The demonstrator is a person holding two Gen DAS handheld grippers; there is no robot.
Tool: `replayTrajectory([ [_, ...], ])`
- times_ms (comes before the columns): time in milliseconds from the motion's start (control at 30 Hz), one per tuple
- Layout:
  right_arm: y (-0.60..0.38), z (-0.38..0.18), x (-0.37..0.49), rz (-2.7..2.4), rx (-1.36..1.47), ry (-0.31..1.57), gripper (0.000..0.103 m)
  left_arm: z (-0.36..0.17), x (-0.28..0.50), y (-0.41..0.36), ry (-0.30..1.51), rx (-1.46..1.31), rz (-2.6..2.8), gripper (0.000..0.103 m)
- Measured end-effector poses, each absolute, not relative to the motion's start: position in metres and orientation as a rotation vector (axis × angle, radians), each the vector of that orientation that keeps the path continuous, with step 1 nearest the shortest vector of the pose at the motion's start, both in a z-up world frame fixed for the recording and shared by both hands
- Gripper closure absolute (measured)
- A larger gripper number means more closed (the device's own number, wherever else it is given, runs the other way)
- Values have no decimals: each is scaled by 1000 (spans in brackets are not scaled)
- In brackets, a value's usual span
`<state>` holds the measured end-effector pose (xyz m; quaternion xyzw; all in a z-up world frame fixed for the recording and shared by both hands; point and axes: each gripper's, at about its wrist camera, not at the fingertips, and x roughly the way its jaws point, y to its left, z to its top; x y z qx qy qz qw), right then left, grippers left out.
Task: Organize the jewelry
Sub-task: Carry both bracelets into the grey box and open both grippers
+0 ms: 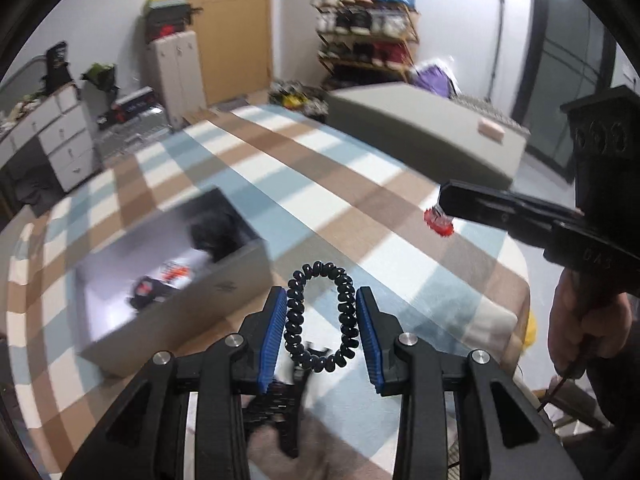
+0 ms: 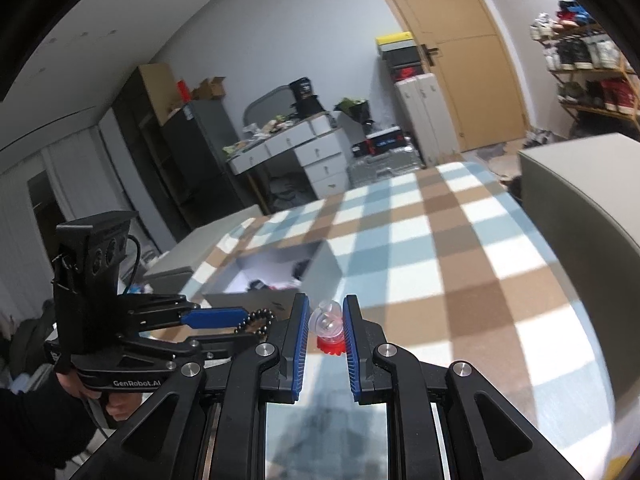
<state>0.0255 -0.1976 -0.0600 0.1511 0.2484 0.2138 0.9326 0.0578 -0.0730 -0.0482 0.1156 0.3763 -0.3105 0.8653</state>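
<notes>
Dangling between the left gripper's (image 1: 322, 300) blue pads, pinched across its sides, the black coiled plastic bracelet (image 1: 320, 316) looked light and springy. The right gripper (image 2: 326, 322) pinched a small clear ornament with a red base (image 2: 329, 330), probably fragile, over the checked tablecloth (image 2: 440, 240) beside the grey open box (image 1: 160, 320).

Grey box (image 1: 224, 280) contents blurred, can't ID; right hand (image 1: 576, 320) cut off by frame edge.

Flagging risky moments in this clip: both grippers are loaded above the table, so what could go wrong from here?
1. The black bracelet is squeezed only at its sides by the left gripper; it may slip or spring out.
2. The right gripper pinches a small clear ornament by its rounded top; it might pop free.
3. Both loads must enter the same box, so the grippers could collide.
</notes>
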Motion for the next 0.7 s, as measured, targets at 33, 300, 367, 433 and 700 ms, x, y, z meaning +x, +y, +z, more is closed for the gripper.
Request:
replayTrajectory([
  [33, -194, -57, 30, 454, 313, 506, 86, -44, 59, -67, 774, 225, -638, 73],
  [300, -150, -32, 66, 570, 287, 497, 86, -19, 80, -24, 705, 118, -522, 73],
  [367, -136, -26, 77, 608, 276, 500, 86, -17, 86, -15, 697, 102, -505, 73],
  [433, -124, -24, 90, 637, 269, 512, 86, -17, 96, -6, 692, 84, -482, 73],
  [700, -87, -40, 152, 701, 273, 612, 87, -29, 129, 19, 702, 30, -439, 73],
])
